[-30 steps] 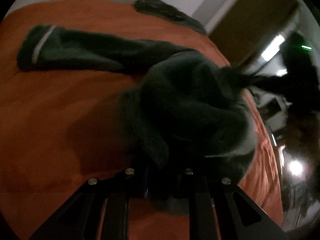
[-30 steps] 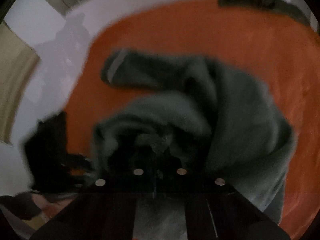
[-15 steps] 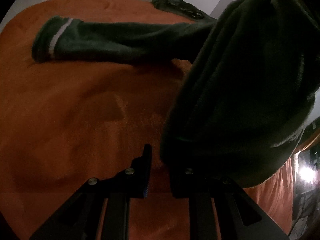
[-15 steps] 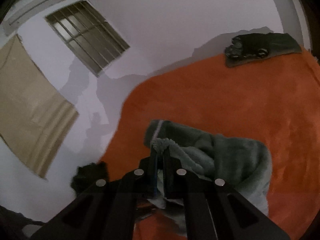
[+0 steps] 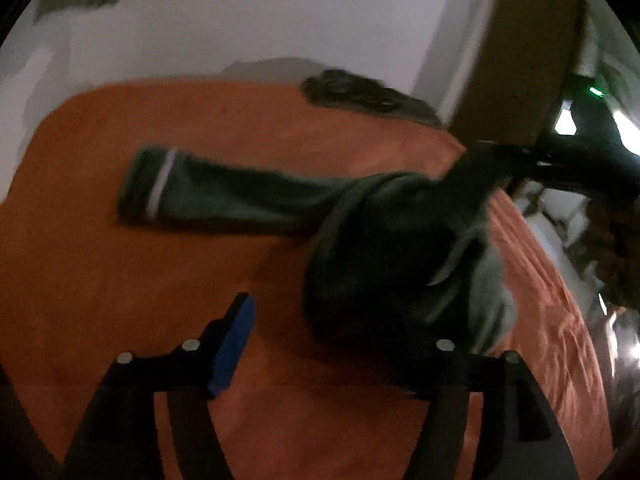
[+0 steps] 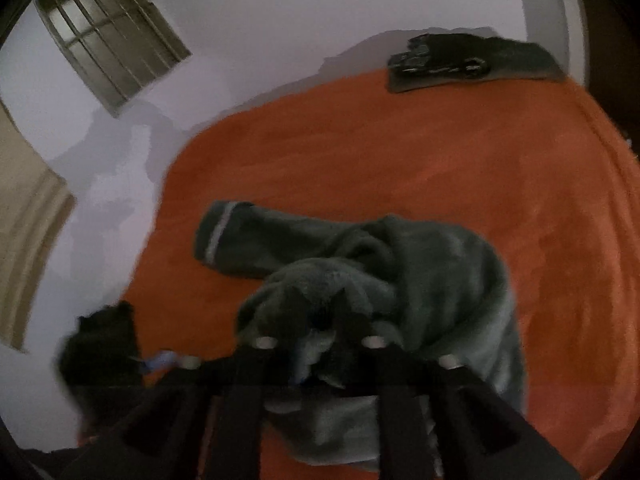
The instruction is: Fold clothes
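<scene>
- The orange bed cover (image 6: 460, 168) carries it all: the dark green sweater (image 6: 432, 264) now sits bunched in a heap toward the near edge, no longer lifted as it was half a second back.
- One sleeve (image 5: 224, 196), with its pale cuff stripe, lies stretched flat toward the left edge, much as it did before.
- Left gripper (image 5: 340, 344): jaws have just been opening and stand wide apart, the blue pad clear of cloth; the heap sits against the right finger, but nothing is pinched.
- Right gripper (image 6: 320, 320): jaws have just been opening too, part-way; fabric lies between the fingers, though a firm pinch doesn't show.
- A dark folded item (image 6: 472, 66) rests at the far edge.
- Reading it: a drop, not a fold; the sweater likely needs spreading first.
</scene>
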### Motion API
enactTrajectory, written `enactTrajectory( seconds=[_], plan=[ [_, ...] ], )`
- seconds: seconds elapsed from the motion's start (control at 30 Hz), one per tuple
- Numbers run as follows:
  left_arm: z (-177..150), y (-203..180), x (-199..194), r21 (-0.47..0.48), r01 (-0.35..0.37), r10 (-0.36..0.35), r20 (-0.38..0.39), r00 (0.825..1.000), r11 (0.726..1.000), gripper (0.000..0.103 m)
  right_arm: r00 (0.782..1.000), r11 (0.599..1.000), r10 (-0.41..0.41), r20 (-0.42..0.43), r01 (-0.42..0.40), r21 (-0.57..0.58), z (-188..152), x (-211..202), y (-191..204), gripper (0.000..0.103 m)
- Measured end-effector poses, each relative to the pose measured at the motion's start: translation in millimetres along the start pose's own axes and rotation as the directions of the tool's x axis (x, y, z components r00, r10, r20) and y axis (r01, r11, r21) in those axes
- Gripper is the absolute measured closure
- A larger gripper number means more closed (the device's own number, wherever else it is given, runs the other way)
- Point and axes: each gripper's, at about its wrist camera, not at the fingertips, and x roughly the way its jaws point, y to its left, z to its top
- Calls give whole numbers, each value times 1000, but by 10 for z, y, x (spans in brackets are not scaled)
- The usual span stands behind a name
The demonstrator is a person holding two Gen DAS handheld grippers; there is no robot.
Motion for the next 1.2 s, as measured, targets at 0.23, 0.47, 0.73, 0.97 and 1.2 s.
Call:
enactTrajectory(
  seconds=[0.23,0.47,0.73,0.97,1.2],
  plan=[
    [117,-713,192,207,117,-110,-47,993,971,33,992,992,-64,113,75,-98,-40,-371,-1,24],
    [233,-627,745,142,106,-93,-95,991,984,96,995,930,-98,-33,79,-360,-556,-58,245,53],
    [411,-282,446,49,223,-219,-71,973,974,97,986,884,-158,-47,120,-453,-618,285,296,57],
    [617,-130,334,-18,265,-265,-56,963,964,97,967,798,-256,-10,205,-567,-587,856,389,80],
    [684,245,310,-143,287,-292,-20,956,947,97,995,937,-42,88,70,-342,-159,153,110,95]
  ],
)
